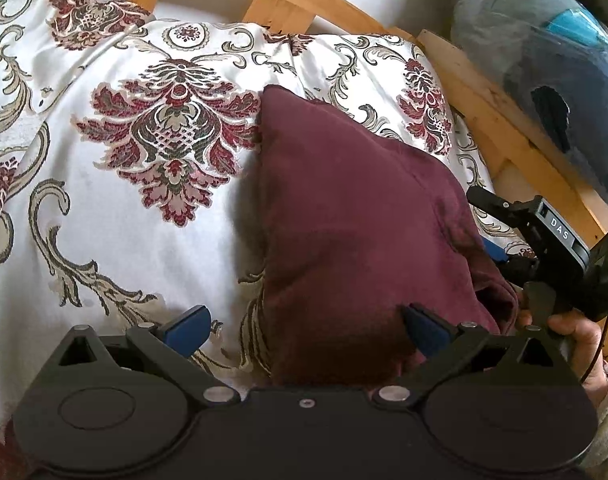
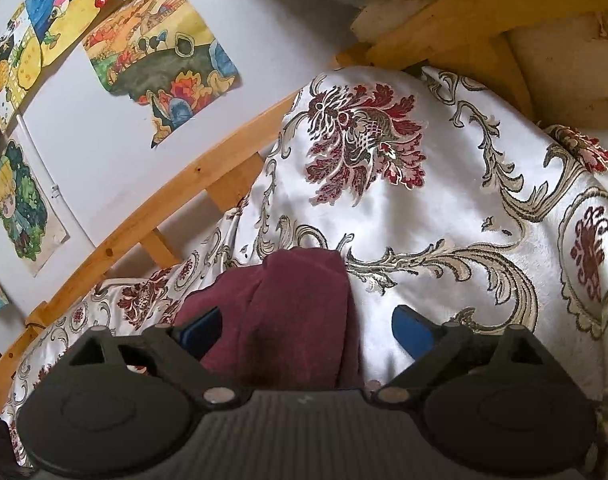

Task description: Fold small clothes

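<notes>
Maroon garment (image 1: 343, 216) is lying bunched on the patterned bedspread (image 1: 104, 240), toward the bed's side that runs along the wooden bed frame (image 1: 503, 128). Left hand-held gripper (image 1: 304, 330) is hovering with its jaws spread wide, the blue pads (image 1: 188, 326) well apart; one pad is sitting over bare bedspread, the other is lying against the garment's near edge, and nothing is clamped. Right hand-held gripper (image 2: 307, 330) is likewise gaping wide, the garment's folded end lying between its jaws, close to one blue pad (image 2: 202, 330), ungripped. In the left wrist view, the right hand-held gripper is showing at the garment's far side, held by a hand (image 1: 575, 340). Bedspread is stretching open on the garment's other side. Drawings (image 2: 160, 60) are hanging on the wall (image 2: 264, 28) behind the frame rail.
</notes>
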`<state>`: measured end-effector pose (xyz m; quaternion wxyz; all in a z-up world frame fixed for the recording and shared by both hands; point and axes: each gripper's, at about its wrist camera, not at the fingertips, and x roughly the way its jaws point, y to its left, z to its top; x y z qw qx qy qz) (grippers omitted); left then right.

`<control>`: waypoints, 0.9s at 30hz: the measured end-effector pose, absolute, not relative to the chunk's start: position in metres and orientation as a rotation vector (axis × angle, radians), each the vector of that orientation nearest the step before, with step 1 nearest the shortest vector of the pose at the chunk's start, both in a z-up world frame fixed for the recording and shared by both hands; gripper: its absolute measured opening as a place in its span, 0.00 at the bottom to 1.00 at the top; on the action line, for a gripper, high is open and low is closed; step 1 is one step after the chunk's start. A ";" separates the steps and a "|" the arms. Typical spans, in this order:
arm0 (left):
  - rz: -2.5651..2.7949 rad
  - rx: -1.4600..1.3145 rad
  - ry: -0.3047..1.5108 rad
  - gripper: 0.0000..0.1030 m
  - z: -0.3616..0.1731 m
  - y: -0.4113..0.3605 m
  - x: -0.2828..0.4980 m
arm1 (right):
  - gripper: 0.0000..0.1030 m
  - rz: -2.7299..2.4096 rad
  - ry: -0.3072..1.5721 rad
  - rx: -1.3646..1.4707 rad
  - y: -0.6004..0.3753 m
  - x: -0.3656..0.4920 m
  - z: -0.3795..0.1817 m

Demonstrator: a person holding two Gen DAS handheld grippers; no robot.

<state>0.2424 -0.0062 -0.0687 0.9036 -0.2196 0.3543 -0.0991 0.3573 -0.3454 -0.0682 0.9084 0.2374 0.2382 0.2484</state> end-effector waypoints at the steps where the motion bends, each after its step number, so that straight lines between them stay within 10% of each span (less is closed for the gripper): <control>1: -0.204 -0.454 0.733 1.00 -0.069 -0.007 0.243 | 0.92 0.510 0.485 0.491 -0.345 0.358 -0.069; 16: -0.209 -0.460 0.739 1.00 -0.074 -0.007 0.244 | 0.83 0.500 0.370 0.457 -0.335 0.369 -0.074; 27: -0.222 -0.489 0.756 1.00 -0.079 -0.005 0.247 | 0.57 0.463 0.451 0.461 -0.331 0.383 -0.078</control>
